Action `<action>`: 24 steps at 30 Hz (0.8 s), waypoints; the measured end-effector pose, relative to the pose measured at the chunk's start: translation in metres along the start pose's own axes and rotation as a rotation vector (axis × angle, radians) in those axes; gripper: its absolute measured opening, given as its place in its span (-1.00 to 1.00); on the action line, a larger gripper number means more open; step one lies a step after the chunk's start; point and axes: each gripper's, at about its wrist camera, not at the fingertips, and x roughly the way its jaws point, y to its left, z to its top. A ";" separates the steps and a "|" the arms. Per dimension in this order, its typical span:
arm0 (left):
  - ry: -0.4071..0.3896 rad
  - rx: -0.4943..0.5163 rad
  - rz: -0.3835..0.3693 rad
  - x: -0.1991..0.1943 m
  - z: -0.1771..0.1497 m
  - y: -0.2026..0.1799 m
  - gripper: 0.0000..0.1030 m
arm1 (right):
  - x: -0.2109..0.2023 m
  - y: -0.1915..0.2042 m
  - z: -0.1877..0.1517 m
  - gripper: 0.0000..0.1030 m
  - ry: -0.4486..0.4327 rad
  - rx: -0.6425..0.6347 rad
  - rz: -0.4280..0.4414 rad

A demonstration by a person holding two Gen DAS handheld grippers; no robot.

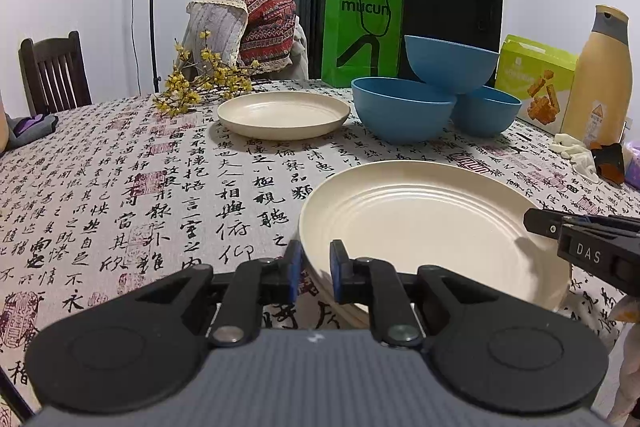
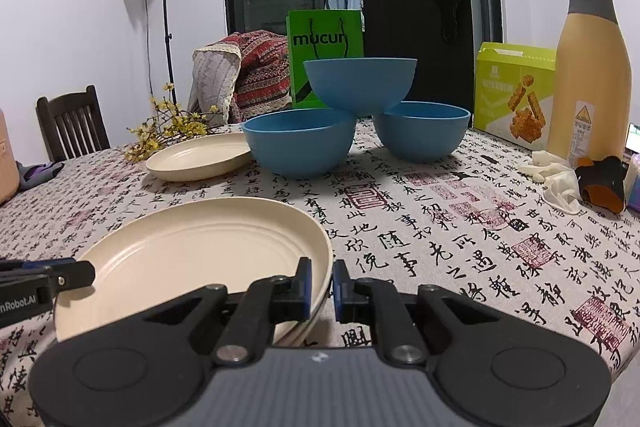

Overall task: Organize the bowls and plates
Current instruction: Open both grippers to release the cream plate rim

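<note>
**Both grippers clamp the near plate stack**

Left wrist view, read from left to right: a dark wooden chair [image 1: 56,71] stands behind the counter [image 1: 120,187], whose cloth is printed all over with black Chinese calligraphy and red seal stamps. Yellow flowers [image 1: 196,83] lie beside a single cream plate [image 1: 282,115] at the far side. Nearer, the left gripper [image 1: 316,273] has its jaws narrowed on the left rim of the near plate stack [image 1: 432,223], which looks like two or three cream plates. Behind stand three blue bowls [image 1: 436,95], one perched across the rims of the other two. A green bag [image 1: 360,31] reads "mucun". The right gripper [image 1: 584,239] enters from the right edge, lettered "DAS".

In the right wrist view the right gripper's jaws are pinched on the stack's right rim, and the left gripper's body shows part of a label ending "nRobot.AI". A green snack box [image 2: 516,91] carries small writing too fine to read; a tan bottle [image 2: 588,71] bears a yellow warning triangle.

The step in hand appears to be a two-handed hold on the stack. The next move likely calls for a level lift, both sides rising together, perhaps toward the single plate.
</note>
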 end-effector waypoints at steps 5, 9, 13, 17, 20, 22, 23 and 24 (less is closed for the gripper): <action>-0.006 0.003 0.003 0.001 -0.001 -0.001 -0.70 | 0.000 0.002 -0.002 -0.76 -0.016 -0.023 -0.005; 0.001 -0.041 -0.034 -0.001 0.002 0.007 -0.48 | 0.001 -0.007 0.001 -0.74 -0.007 0.022 0.036; -0.036 -0.066 -0.024 -0.008 0.006 0.016 0.10 | 0.001 -0.018 0.009 -0.20 -0.023 0.065 0.099; -0.087 -0.118 -0.032 -0.015 0.011 0.029 0.97 | -0.001 -0.028 0.019 0.98 -0.104 0.088 0.138; -0.132 -0.145 -0.027 -0.020 0.015 0.040 1.00 | 0.005 -0.035 0.027 1.00 -0.136 0.084 0.137; -0.141 -0.140 -0.005 -0.019 0.018 0.046 1.00 | 0.012 -0.039 0.030 1.00 -0.146 0.076 0.122; -0.143 -0.141 0.007 -0.018 0.018 0.050 1.00 | 0.015 -0.041 0.030 1.00 -0.147 0.075 0.114; -0.141 -0.145 0.012 -0.016 0.018 0.053 1.00 | 0.019 -0.043 0.030 1.00 -0.146 0.075 0.108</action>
